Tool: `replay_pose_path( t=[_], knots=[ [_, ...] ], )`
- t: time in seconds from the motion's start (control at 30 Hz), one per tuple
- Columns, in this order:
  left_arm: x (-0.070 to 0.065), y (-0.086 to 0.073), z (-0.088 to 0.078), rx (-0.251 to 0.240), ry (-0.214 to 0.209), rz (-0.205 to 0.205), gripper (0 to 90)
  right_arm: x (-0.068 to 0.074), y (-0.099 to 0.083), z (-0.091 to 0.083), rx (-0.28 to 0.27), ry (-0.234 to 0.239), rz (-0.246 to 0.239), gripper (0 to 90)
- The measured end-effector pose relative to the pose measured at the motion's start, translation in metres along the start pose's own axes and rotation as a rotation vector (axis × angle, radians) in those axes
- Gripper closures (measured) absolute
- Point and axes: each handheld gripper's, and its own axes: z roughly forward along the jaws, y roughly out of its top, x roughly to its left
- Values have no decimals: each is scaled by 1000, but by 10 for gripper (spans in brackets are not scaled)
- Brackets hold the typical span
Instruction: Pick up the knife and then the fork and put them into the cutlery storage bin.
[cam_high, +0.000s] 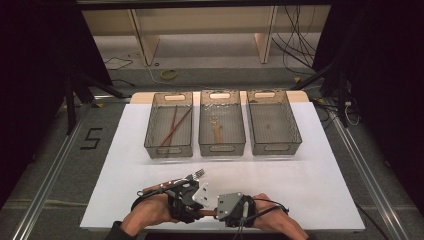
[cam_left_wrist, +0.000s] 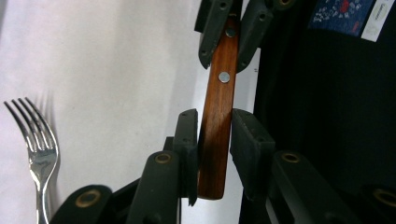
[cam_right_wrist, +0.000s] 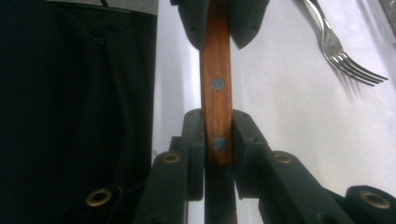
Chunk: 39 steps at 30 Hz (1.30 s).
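Where grey floor surrounds, white table (cam_high: 310, 175).

- A brown wooden handle with round metal rivets (cam_right_wrist: 216, 100) is seen running straight up the middle of the right gripper view.
- The handle is clamped near its lower rivet between the two black jaws of the right gripper (cam_right_wrist: 218, 140), whose pads are pressed against both sides.
- Farther up, the same handle is flanked by the jaws of the left gripper (cam_right_wrist: 218, 21).
- A shiny silver metal fork (cam_right_wrist: 337, 45) is laid on the white table surface (cam_right_wrist: 289, 121) at upper right, tines pointed lower right.
- A dark fabric mass (cam_right_wrist: 74, 107) is seen at left.
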Motion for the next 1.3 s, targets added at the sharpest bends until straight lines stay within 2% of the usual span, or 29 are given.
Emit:
replay_pose_path(
  t=[0.07, 0.1, 0.17, 0.23, 0.3, 0.43, 0.53, 0.57, 0.63, 0.77, 0.83, 0.97, 1.07, 1.17, 1.3],
  knots=[
    [2, -1, 0, -17, 14, -13, 691, -1, 0, -1, 1, 5, 8, 780],
    [3, -1, 0, -27, 18, -35, 660, -1, 0, -2, 3, 0, 19, 780],
    [6, -3, -2, -41, 31, -47, 603, -4, -1, -3, 9, -4, 30, 780],
    [8, -5, -5, -68, 38, -85, 537, -5, -3, -4, 6, -13, 39, 780],
    [12, -9, -8, -79, 70, -106, 476, -7, -4, -5, 6, -15, 35, 780],
    [20, -19, -16, -155, 110, -177, 376, -11, -6, -8, 1, -39, 62, 780],
    [27, -27, -21, -202, 131, -217, 333, -13, -8, -12, 2, -53, 82, 780],
    [29, -31, -22, -227, 136, -242, 325, -14, -9, -13, 0, -59, 84, 780],
    [33, -36, -22, -247, 163, -277, 307, -16, -10, -15, -3, -69, 94, 780],
    [38, -46, -19, -287, 194, -327, 272, -22, -14, -19, -16, -94, 117, 779],
    [40, -51, -17, -327, 204, -354, 260, -24, -16, -21, -21, -104, 138, 780],
    [43, -61, -16, -395, 210, -419, 239, -32, -20, -24, -35, -137, 186, 779],
    [45, -70, -15, -454, 228, -459, 222, -38, -23, -29, -58, -156, 239, 779],
    [45, -77, -15, -477, 264, -486, 217, -46, -27, -35, -83, -187, 283, 779],
    [46, -85, -14, -496, 266, -531, 209, -57, -32, -44, -110, -219, 346, 779]
  ],
)
